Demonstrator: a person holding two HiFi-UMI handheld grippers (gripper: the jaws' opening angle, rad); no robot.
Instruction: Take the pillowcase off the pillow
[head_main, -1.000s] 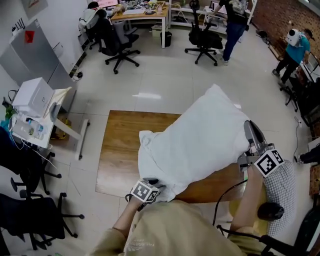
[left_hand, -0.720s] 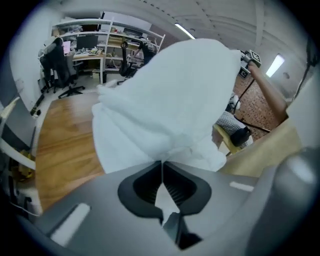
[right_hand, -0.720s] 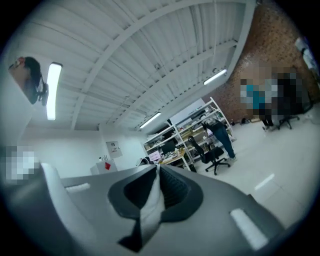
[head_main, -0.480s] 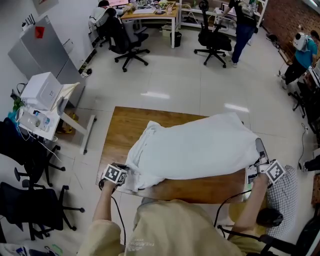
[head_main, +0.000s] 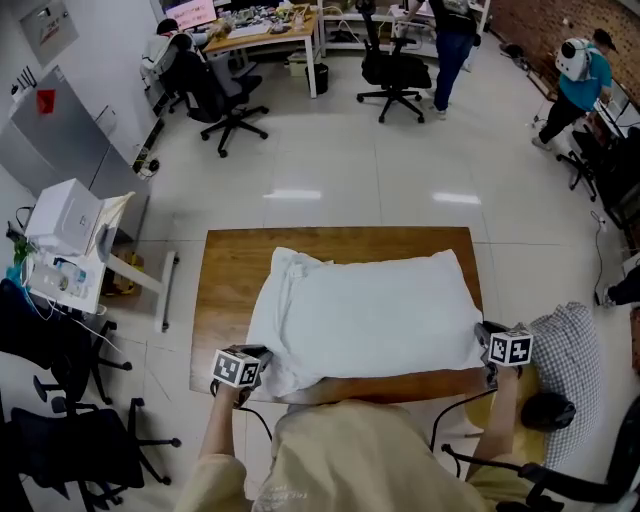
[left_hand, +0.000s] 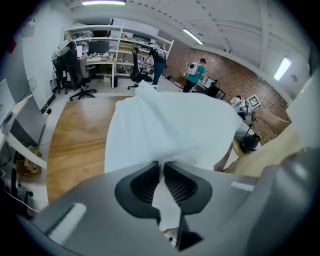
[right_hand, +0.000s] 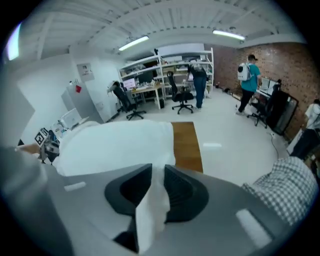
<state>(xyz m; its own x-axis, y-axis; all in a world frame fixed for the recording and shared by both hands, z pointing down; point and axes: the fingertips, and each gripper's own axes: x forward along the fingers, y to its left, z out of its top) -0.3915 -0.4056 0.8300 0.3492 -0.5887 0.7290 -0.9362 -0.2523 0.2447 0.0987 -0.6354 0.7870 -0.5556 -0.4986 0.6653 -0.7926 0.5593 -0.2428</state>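
Left gripper view: my left gripper (left_hand: 161, 165) has its jaws pinched on a fold of the white pillowcase (left_hand: 165, 120). They closed on it within the past second and have slackened a hair since. My right gripper (right_hand: 156, 172) grips the cloth at the other end, its jaws just easing apart with the fabric still pressed between them. The pillow (head_main: 375, 310) lies flat on the wooden table (head_main: 228, 270). A second ago its right end was tilted high, and my right gripper has since dropped to the table's near right corner.
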